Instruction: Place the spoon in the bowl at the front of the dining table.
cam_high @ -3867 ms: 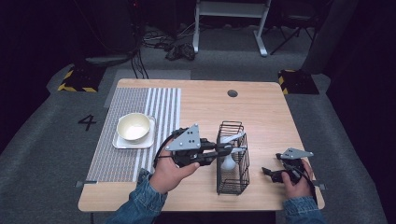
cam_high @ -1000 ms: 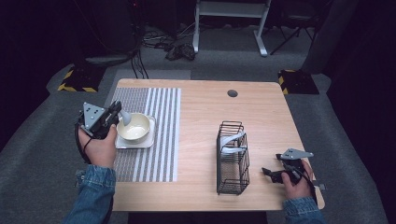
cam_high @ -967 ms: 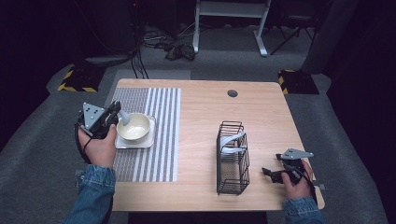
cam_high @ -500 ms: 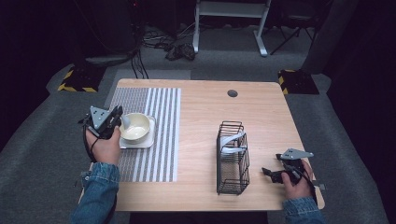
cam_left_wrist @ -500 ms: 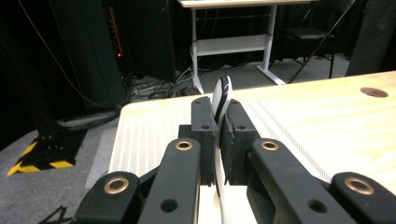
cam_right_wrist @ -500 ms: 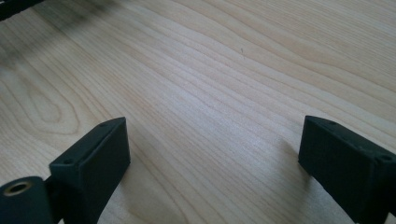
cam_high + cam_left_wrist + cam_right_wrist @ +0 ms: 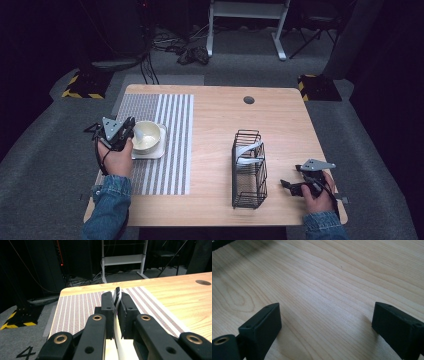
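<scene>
My left gripper [image 7: 129,132] is at the table's left side, shut on the thin handle of a white spoon [image 7: 140,135]. The spoon's wide end reaches over into a cream bowl [image 7: 150,139], which stands on a square white plate [image 7: 156,153]. In the left gripper view the two black jaws of the left gripper [image 7: 115,299] press on the spoon handle [image 7: 116,293], which stands up edge-on between them. My right gripper [image 7: 289,185] rests low at the table's front right, open. In its own view the right gripper [image 7: 325,315] has bare wood between its jaws.
A striped placemat [image 7: 165,125] lies under the plate on the wooden table [image 7: 220,115]. A black wire basket [image 7: 248,175] stands right of centre with a pale utensil [image 7: 247,152] inside. A round cable hole [image 7: 248,100] sits near the far edge.
My left gripper went from the basket to the bowl at the left with the spoon, then sank a little toward the bowl. The right hand has kept still.
</scene>
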The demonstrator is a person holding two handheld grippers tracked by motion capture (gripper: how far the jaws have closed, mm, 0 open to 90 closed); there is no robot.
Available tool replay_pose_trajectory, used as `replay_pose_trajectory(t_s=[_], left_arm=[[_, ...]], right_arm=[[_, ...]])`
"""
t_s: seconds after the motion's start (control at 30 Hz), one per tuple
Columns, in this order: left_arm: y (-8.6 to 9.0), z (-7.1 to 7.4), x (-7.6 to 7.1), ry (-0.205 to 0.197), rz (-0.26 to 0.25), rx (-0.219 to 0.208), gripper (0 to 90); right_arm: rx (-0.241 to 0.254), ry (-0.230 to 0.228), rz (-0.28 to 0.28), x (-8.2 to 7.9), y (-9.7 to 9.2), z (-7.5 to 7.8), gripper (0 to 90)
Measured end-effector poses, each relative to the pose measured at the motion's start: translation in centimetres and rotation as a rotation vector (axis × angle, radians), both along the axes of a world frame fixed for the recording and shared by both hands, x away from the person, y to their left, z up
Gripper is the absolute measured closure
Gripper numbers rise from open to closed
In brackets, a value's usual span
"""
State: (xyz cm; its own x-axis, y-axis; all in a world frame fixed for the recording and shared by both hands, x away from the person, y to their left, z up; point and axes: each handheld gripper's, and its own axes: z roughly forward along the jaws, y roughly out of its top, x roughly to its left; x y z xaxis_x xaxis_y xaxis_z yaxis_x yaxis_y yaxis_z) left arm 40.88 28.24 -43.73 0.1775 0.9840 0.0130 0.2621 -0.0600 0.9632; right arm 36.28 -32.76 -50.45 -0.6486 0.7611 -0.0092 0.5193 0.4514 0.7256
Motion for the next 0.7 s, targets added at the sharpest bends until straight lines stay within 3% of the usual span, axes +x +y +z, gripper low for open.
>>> replay_pose_trajectory(t_s=[0.27, 0.4, 0.53, 0.7], left_arm=[[-0.6, 0.0, -0.1, 0.009, -0.013, 0.006, 83.4], [-0.9, 0.1, 0.0, 0.024, -0.027, -0.011, 81.3], [-1.6, 0.2, 0.1, 0.029, -0.039, -0.029, 68.2], [-2.2, 0.0, 0.2, 0.041, -0.063, -0.046, 64.9]], right_arm=[[0.0, 0.0, 0.0, 0.0, 0.0, 0.0, 8.9], [0.0, 0.0, 0.0, 0.0, 0.0, 0.0, 8.9], [0.0, 0.0, 0.0, 0.0, 0.0, 0.0, 8.8], [0.0, 0.0, 0.0, 0.0, 0.0, 0.0, 8.9]])
